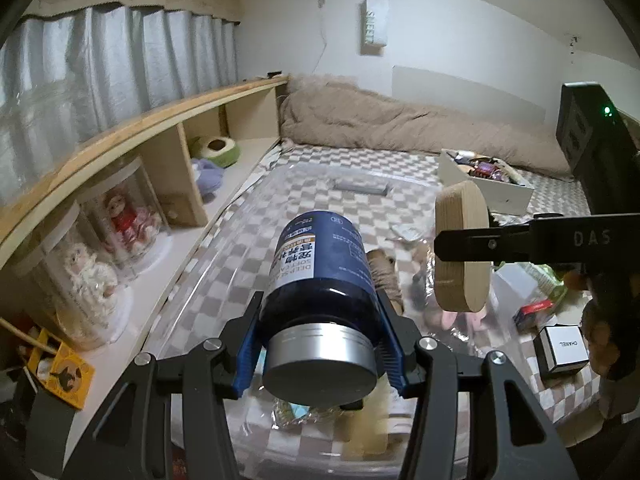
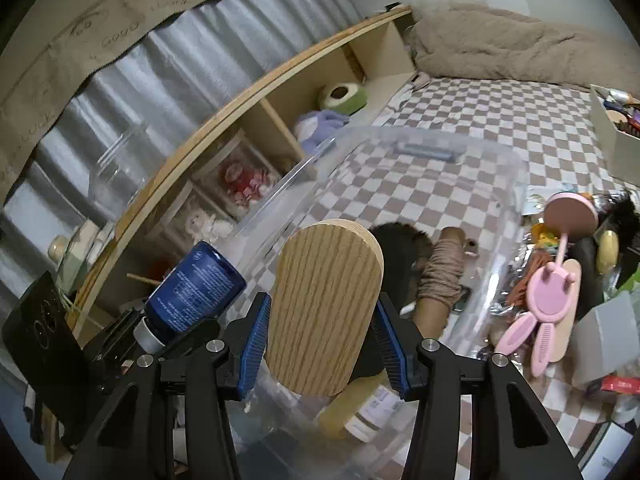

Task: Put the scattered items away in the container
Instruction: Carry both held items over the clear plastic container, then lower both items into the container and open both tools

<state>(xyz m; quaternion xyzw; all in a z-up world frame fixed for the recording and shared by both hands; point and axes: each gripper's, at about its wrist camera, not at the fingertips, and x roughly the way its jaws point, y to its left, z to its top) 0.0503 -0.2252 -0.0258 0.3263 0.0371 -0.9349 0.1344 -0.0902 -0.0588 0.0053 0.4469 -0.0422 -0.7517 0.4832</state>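
**Two items held above the bin**

Left gripper (image 1: 320, 340) clasps a bottle (image 1: 320, 268); right gripper (image 2: 320, 340) grips a wooden block (image 2: 326, 308). Both hang over the clear bin (image 2: 500, 184), where yarn (image 2: 440, 276) lies. Clutter (image 2: 552, 280) waits outside.

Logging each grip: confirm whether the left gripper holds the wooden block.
No: the left gripper clamps the dark blue bottle; the wooden block sits in the right gripper.

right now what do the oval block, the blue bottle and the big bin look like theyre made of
Oval block: unfinished light wood, with straight grain and layered ply edges. Blue bottle: glossy dark plastic, or possibly glass, with a brushed metallic-looking cap. Bin: clear hard plastic; the checked bedding shows through.
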